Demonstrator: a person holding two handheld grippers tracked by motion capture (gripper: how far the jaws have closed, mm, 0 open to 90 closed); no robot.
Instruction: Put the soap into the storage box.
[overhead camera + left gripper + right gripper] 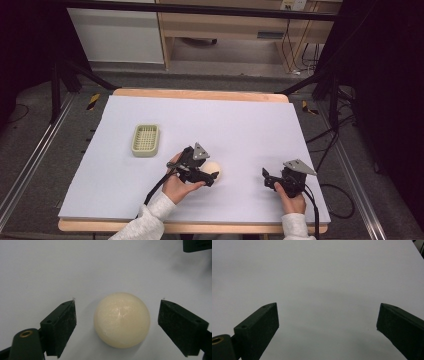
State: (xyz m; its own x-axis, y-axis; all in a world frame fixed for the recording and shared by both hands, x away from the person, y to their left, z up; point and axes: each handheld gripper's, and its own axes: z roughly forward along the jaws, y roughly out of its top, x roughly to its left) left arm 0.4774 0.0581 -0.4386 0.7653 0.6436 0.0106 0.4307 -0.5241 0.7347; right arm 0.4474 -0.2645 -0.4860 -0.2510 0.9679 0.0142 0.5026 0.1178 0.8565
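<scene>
The left claw brackets the cream ball, jaws wide and clear of it: pre-grasp. Next, close evenly. The right claw gapes empty over the tabletop.

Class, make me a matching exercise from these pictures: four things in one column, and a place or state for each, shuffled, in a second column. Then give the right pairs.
Things:
1. cream ball
2. green basket
3. left gripper
4. right gripper

Places or states:
A. open over bare table surface, nothing between its jaws
B. far left part of the table, away from both hands
C. open, with a jaw on either side of the ball
D. lies on the table between two jaws, touching neither

Pairs: 1-D, 2-B, 3-C, 4-A
</scene>
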